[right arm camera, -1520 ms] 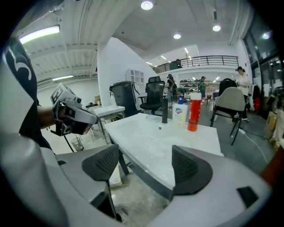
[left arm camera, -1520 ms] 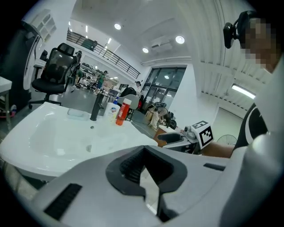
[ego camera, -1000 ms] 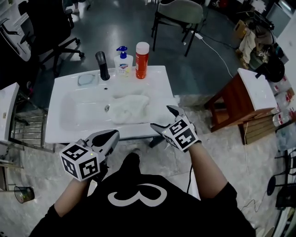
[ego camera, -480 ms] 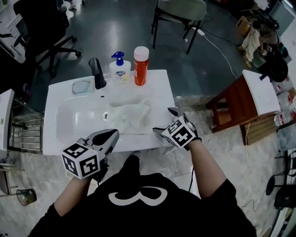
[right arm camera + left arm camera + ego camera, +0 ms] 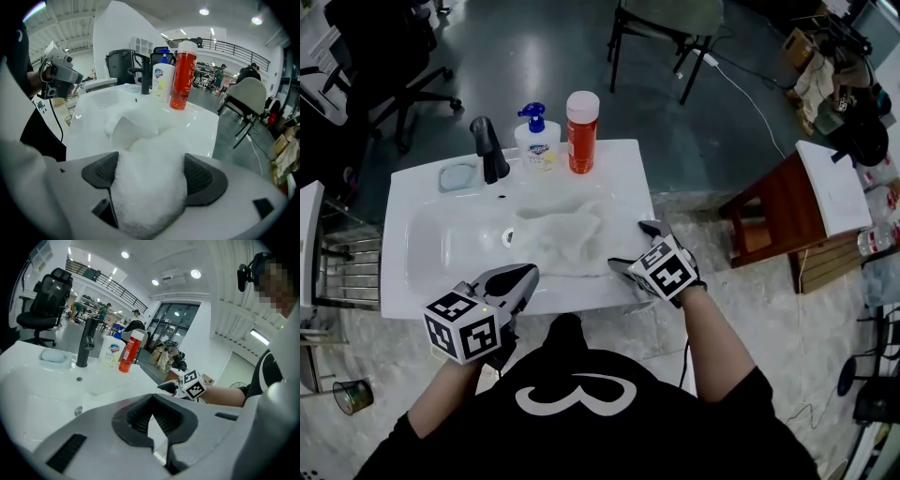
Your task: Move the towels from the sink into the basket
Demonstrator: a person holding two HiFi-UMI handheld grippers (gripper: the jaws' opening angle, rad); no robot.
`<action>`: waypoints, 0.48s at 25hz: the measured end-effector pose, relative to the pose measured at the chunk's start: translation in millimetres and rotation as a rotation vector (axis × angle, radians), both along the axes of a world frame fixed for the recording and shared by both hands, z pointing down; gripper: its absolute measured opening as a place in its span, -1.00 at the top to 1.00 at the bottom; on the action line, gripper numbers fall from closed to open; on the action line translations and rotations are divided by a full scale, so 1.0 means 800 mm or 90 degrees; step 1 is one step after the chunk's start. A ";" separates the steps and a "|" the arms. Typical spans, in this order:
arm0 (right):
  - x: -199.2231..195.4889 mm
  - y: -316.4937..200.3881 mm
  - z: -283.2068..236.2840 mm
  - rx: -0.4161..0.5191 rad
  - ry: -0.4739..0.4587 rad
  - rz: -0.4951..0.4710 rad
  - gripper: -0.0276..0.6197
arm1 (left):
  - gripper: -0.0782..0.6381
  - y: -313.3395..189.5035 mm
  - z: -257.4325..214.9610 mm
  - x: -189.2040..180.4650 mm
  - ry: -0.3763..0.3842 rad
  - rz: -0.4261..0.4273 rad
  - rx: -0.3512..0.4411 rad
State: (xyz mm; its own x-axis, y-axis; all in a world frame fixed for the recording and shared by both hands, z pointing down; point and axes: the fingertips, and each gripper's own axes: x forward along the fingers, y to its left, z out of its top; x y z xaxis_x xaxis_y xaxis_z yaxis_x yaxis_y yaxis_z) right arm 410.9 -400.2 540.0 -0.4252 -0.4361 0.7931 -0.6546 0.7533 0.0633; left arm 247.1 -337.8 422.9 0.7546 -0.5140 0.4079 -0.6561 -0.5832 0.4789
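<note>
At the front right edge of the sink (image 5: 619, 178), the right gripper (image 5: 636, 247) angles down into the basin with its jaws spread as wide as they go. They have just been opening, and a fold of the white towel (image 5: 558, 239) bulges up between the two pads (image 5: 101, 172) without being pinched. The left gripper (image 5: 525, 275) is clenched on nothing, tips together, just off the sink's front rim and clear of the cloth. The towel lies crumpled in the right half of the basin, from beside the drain (image 5: 508, 237) to the right wall. Whether it is one towel or several bunched together cannot be told. No basket can be identified in any view.

Assessment: the step in hand is the first grasp.

Recommendations:
- Close the right jaws only once the fold sits deep between the pads (a shallow nip on terry cloth would likely slip out on the lift).
- Take a thick fold, not a single edge, so the cloth comes up as one bundle.
- Lift straight up until the trailing end clears the rim before swinging away.
- Keep the lift to the near side. The soap dispenser (image 5: 534, 141) and orange bottle (image 5: 580, 131) stand on the back ledge near the towel's far edge, and a dragged corner could topple them.
- The left gripper could open and support the hanging end.
</note>
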 end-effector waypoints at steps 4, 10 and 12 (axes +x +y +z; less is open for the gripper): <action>0.002 0.001 -0.001 0.003 -0.005 0.007 -0.23 | 0.77 -0.005 0.004 0.007 0.003 0.003 -0.001; -0.008 0.012 -0.009 0.003 0.009 -0.025 0.36 | 0.77 -0.007 0.003 0.011 0.000 0.009 -0.001; -0.009 0.015 -0.010 -0.004 0.007 -0.029 0.46 | 0.77 -0.007 0.001 0.010 0.000 0.010 0.000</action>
State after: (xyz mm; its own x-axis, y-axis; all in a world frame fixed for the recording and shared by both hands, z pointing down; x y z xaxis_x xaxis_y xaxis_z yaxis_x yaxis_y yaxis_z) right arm 403.8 -388.4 531.9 -0.4359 -0.4113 0.8005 -0.6189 0.7827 0.0652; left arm 255.5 -343.0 424.1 0.7623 -0.5023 0.4081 -0.6472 -0.5930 0.4790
